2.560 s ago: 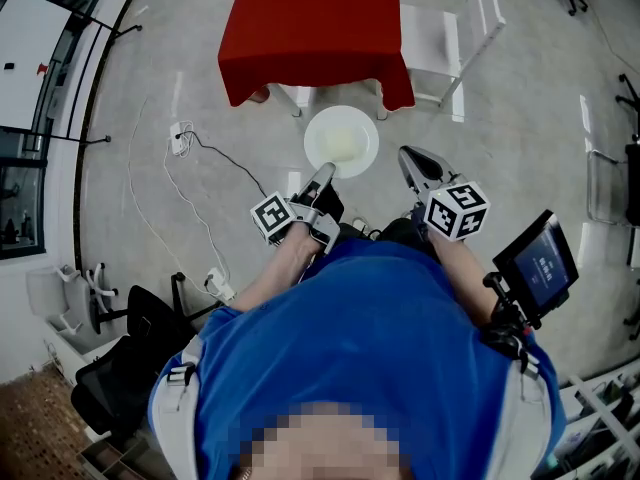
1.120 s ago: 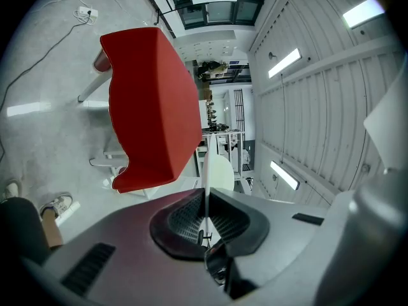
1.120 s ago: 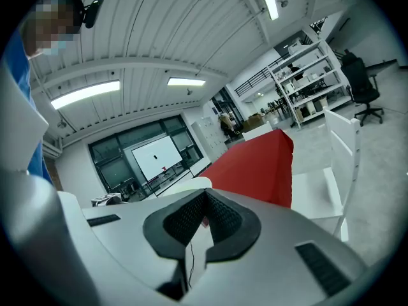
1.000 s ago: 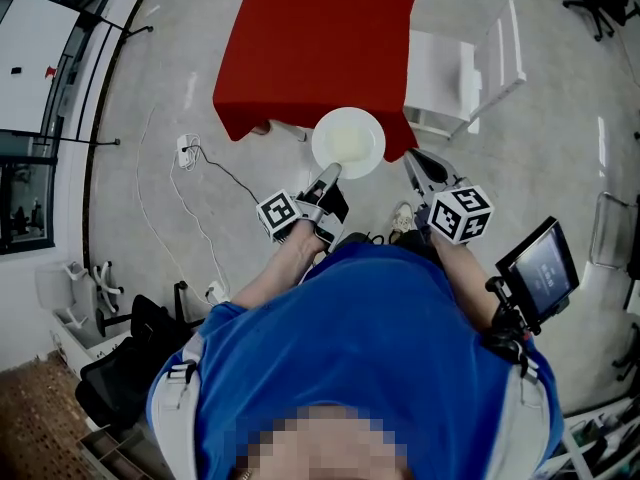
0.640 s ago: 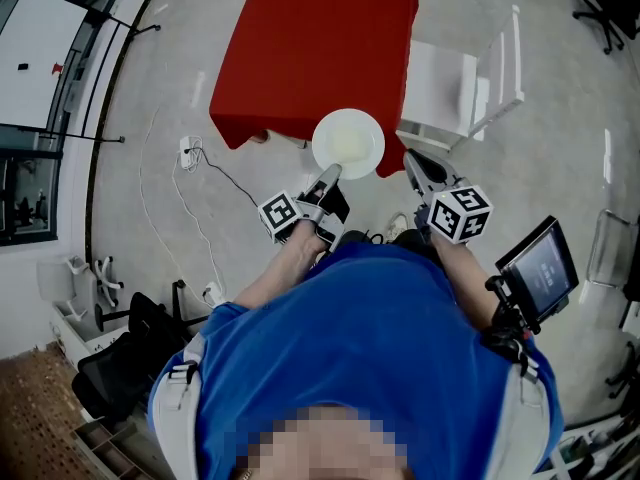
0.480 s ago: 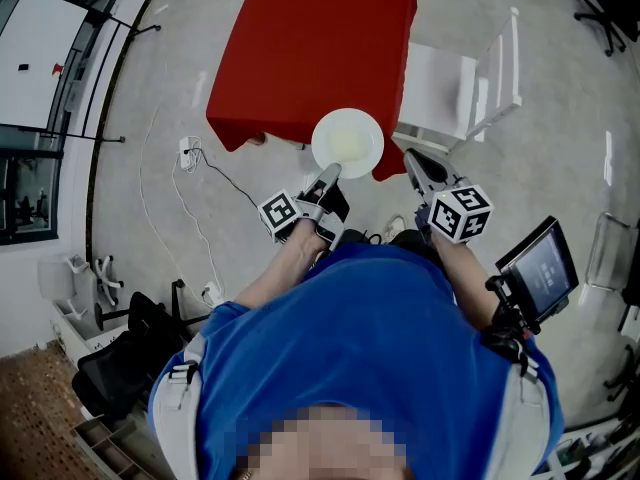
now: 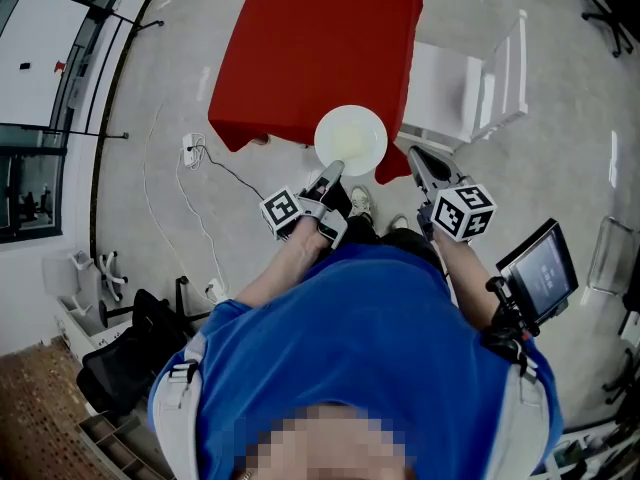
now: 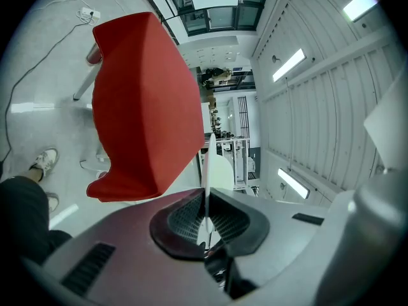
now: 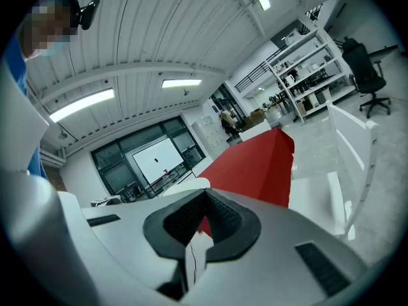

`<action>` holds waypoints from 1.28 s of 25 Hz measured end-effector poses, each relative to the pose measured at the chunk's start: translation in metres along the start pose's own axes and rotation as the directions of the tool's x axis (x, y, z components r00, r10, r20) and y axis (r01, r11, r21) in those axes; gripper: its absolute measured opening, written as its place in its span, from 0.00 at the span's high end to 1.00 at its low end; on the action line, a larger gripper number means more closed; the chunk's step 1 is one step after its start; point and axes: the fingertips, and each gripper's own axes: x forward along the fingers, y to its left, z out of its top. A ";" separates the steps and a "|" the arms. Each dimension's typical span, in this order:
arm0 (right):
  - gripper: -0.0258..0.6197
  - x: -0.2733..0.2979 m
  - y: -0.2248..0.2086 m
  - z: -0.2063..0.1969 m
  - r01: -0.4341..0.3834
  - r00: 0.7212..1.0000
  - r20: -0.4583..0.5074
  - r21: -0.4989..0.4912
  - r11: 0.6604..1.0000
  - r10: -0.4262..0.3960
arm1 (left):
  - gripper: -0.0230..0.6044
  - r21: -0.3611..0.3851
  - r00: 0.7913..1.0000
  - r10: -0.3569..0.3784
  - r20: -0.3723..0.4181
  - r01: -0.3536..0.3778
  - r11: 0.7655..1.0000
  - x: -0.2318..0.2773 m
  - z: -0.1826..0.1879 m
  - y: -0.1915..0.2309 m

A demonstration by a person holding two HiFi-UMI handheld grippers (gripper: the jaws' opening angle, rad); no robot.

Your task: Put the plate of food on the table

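A white plate (image 7: 351, 140) with pale yellow food hangs level over the near edge of the red-clothed table (image 7: 320, 38). My left gripper (image 7: 334, 170) is shut on the plate's near rim. In the left gripper view the plate (image 8: 206, 164) shows edge-on as a thin white line pinched between the pads of the left gripper (image 8: 205, 217), with the table (image 8: 140, 101) ahead. My right gripper (image 7: 413, 154) is just right of the plate, apart from it, jaws together and empty. In its own view the right gripper (image 9: 203, 199) points at the table (image 9: 255, 164).
A white chair (image 7: 470, 78) stands at the table's right corner. A cable and power strip (image 7: 190, 148) lie on the floor to the left. A tablet (image 7: 540, 268) sits by my right arm. My shoe (image 7: 360, 200) is below the plate.
The table has drawn nearer: the plate, earlier over bare floor short of it, now overlaps its near edge. Both grippers keep their hold and spacing.
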 end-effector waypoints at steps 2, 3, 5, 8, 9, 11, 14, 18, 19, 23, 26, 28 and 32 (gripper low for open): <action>0.96 0.005 0.000 0.005 0.008 1.000 0.003 -0.003 1.000 -0.008 | 0.94 0.000 1.000 -0.003 -0.011 0.003 1.000 0.004 0.006 -0.002; 0.96 0.008 -0.001 0.008 0.015 1.000 0.005 0.000 1.000 -0.015 | 0.94 -0.001 1.000 -0.005 -0.017 0.005 1.000 0.006 0.009 -0.004; 0.96 0.017 -0.003 0.012 0.031 0.999 0.013 0.016 0.999 -0.031 | 0.94 -0.003 1.000 -0.005 -0.030 0.005 1.000 0.012 0.019 -0.004; 0.96 0.036 -0.009 0.015 0.057 0.998 0.022 0.031 0.998 -0.057 | 0.94 0.000 0.999 -0.007 -0.054 0.007 1.000 0.026 0.039 0.000; 0.96 0.042 -0.010 0.017 0.066 0.998 0.024 0.033 0.997 -0.066 | 0.94 -0.001 0.998 -0.010 -0.061 0.010 1.000 0.030 0.046 0.000; 0.96 0.051 -0.013 0.021 0.083 0.996 0.029 0.035 0.996 -0.084 | 0.94 -0.003 0.997 -0.014 -0.077 0.014 1.000 0.039 0.056 -0.001; 0.96 0.062 -0.018 0.027 0.108 0.993 0.038 0.041 0.993 -0.109 | 0.94 -0.005 0.994 -0.012 -0.105 0.012 1.000 0.054 0.067 0.002; 0.96 0.076 -0.022 0.036 0.145 0.988 0.052 0.048 0.988 -0.147 | 0.94 0.011 0.989 -0.002 -0.148 0.004 1.000 0.068 0.086 0.003; 0.96 0.080 -0.025 0.038 0.155 0.986 0.057 0.051 0.987 -0.157 | 0.94 0.011 0.987 -0.003 -0.161 0.005 1.000 0.074 0.090 0.004; 0.96 0.096 -0.052 0.045 0.192 0.977 0.079 0.069 0.979 -0.197 | 0.94 0.026 0.976 0.022 -0.215 -0.017 1.000 0.108 0.104 0.019; 0.96 0.102 -0.063 0.052 0.216 0.970 0.094 0.083 0.973 -0.223 | 0.94 0.036 0.968 0.026 -0.249 -0.017 0.999 0.127 0.111 0.018; 0.96 0.104 -0.072 0.057 0.230 0.966 0.102 0.095 0.968 -0.240 | 0.94 0.044 0.962 0.041 -0.271 -0.030 0.999 0.140 0.112 0.020; 0.96 0.101 -0.082 0.056 0.253 0.959 0.103 0.112 0.961 -0.265 | 0.94 0.049 0.955 0.055 -0.293 -0.042 0.998 0.151 0.110 0.026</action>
